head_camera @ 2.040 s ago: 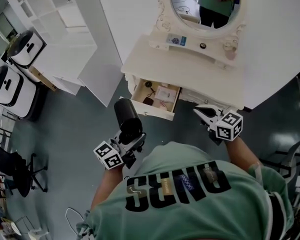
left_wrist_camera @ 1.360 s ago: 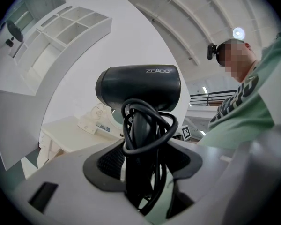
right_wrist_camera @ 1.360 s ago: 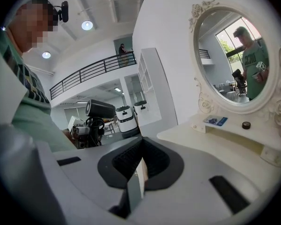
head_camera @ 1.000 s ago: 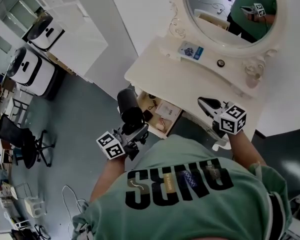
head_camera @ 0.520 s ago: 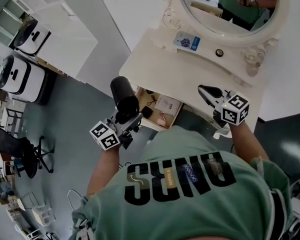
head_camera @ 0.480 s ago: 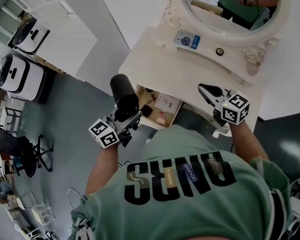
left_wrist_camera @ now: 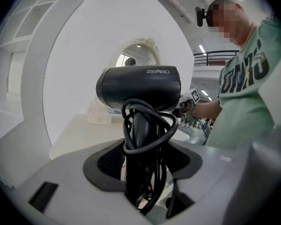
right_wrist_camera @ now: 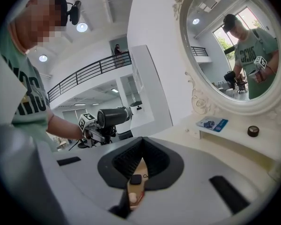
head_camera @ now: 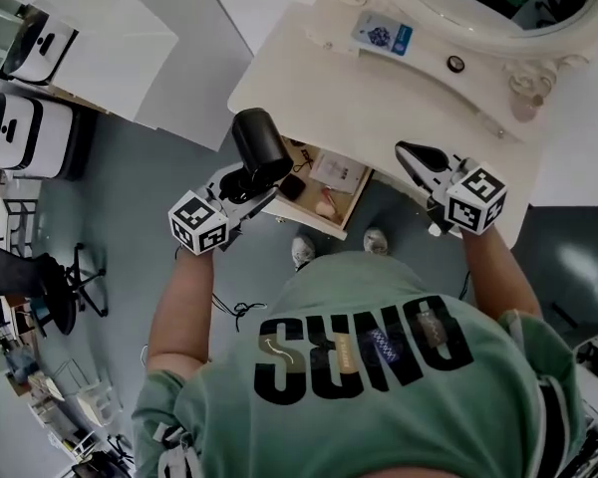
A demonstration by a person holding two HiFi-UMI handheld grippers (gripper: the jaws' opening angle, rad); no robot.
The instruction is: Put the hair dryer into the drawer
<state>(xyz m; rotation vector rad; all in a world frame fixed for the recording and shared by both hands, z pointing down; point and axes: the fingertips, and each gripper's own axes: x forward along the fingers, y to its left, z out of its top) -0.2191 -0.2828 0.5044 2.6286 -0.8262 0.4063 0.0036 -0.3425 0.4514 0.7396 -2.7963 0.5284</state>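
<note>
hair dryer (head_camera: 260, 145): black | dressing table (head_camera: 379, 108): cream | shirt (head_camera: 379, 431): green, black lettering | floor (head_camera: 120, 187): grey-blue

About me I list: grey-blue floor (head_camera: 100, 227), white wall (right_wrist_camera: 154, 22), cream bench (head_camera: 379, 118) under an ornate oval mirror (right_wrist_camera: 215, 41), white shelving unit (head_camera: 100, 48), two white boxy units with black tops (head_camera: 15, 137), black swivel chair (head_camera: 45, 302), railed upper gallery (right_wrist_camera: 89, 74), round ceiling lamps (right_wrist_camera: 82, 27).
</note>
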